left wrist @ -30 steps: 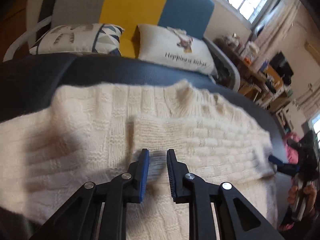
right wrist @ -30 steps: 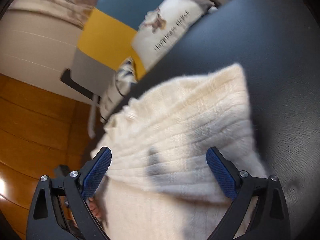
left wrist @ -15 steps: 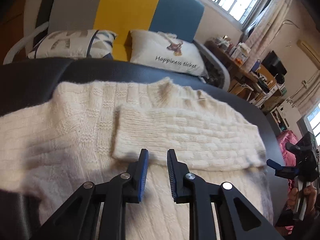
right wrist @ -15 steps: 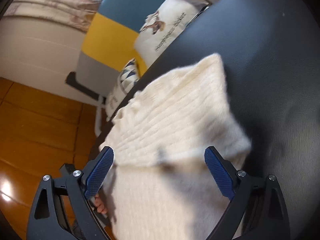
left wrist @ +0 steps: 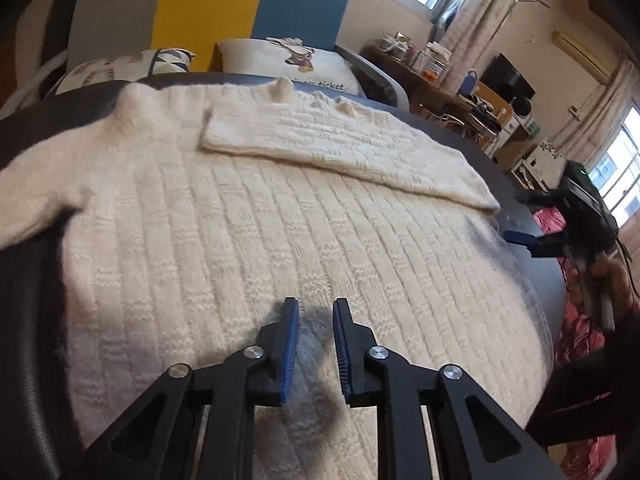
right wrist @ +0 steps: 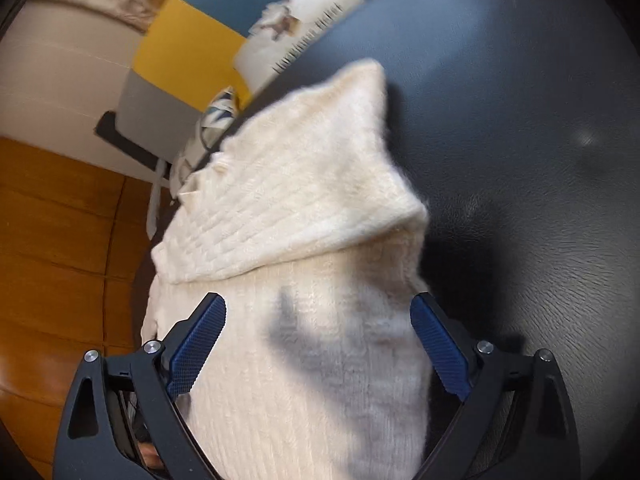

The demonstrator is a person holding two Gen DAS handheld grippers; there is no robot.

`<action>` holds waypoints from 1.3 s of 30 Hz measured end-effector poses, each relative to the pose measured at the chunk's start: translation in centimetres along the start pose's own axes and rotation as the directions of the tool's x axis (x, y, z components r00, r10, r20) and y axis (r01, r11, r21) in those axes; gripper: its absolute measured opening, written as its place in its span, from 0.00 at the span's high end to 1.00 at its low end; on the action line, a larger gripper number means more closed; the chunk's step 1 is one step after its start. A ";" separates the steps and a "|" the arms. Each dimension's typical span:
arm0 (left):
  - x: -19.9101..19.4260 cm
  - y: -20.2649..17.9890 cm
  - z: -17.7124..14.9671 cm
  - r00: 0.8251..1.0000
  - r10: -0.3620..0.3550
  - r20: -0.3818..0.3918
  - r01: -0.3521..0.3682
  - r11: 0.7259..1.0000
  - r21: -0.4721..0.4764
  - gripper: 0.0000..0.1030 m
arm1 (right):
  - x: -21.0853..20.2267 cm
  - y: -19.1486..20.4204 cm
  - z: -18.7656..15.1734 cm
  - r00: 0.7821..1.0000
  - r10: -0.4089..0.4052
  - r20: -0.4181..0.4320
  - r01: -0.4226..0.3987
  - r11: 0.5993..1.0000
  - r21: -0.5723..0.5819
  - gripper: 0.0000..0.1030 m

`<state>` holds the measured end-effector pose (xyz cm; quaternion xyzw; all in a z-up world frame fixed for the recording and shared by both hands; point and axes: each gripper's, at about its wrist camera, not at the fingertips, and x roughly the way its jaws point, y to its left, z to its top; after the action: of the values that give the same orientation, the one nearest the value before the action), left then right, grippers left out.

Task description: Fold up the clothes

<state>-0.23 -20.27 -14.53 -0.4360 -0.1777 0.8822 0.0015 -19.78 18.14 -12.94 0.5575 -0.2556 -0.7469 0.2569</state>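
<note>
A: Looking down at a cream sweater (left wrist: pixel 280 220), spread flat across a dark, faintly grained tabletop (left wrist: pixel 28 320). Thick and fuzzy, knit in long ribs broken by small basket-weave blocks.

B: And the sleeves?

A: Folded one sleeve (left wrist: pixel 340 140) across the chest as a long flat band, with a squared cuff end near the collar. Left the other sleeve (left wrist: pixel 36 196) trailing off to the side, soft and rounded at the shoulder.

B: Left gripper (left wrist: pixel 314 308)?

A: Hovering over the lower body of the knit and casting a shadow on it. Black angular arms, with blue ridged pads (left wrist: pixel 289 344) set a narrow gap apart. Holding nothing, only wool showing through the slit.

B: Right gripper (right wrist: pixel 318 312)?

A: Spread wide, with blue cross-hatched pads (right wrist: pixel 438 346) far apart and nothing pinched between them. Poised at the sweater's edge, beside the fold of the tucked sleeve. Cannot tell whether touching the wool or just above it.

B: Behind the table?

A: Seeing an upholstered backrest (left wrist: pixel 204 4) in smooth grey, yellow and blue panels. Also two plump cushions, one white with a printed figure (left wrist: pixel 288 60) and one with a triangle pattern (left wrist: pixel 132 66). Glossy orange wood floor (right wrist: pixel 52 220) below.
</note>
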 end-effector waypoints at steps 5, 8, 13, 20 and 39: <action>-1.3 -5.3 -0.9 0.993 -0.118 0.017 0.115 0.984 0.133 0.81 | -0.7 2.0 -1.4 0.996 0.080 -0.038 -0.083 0.992 -0.091 0.07; -1.1 -9.6 -2.8 0.978 -0.205 -0.036 0.208 0.955 0.210 0.81 | 0.4 2.2 -1.0 0.998 0.039 -0.052 -0.044 0.994 -0.096 0.07; 0.5 -13.0 -7.3 0.972 -0.174 -0.157 0.219 0.911 0.349 0.81 | 1.6 -0.3 -0.8 0.993 -0.084 -0.086 0.075 0.992 -0.102 0.07; -1.0 -12.0 -6.9 0.986 -0.147 -0.081 0.165 0.937 0.309 0.81 | -1.0 4.0 -4.6 0.974 -0.225 0.006 0.215 0.921 -0.323 0.07; -5.9 -2.3 -9.9 0.995 0.104 0.009 -0.104 0.993 0.048 0.79 | 0.7 8.9 -17.3 0.924 -0.381 0.030 0.309 0.701 -0.643 0.03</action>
<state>10.69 -15.92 -14.75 -0.4416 -0.1333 0.8866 -0.0345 -2.40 9.44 -11.75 0.5135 0.1355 -0.7929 0.2988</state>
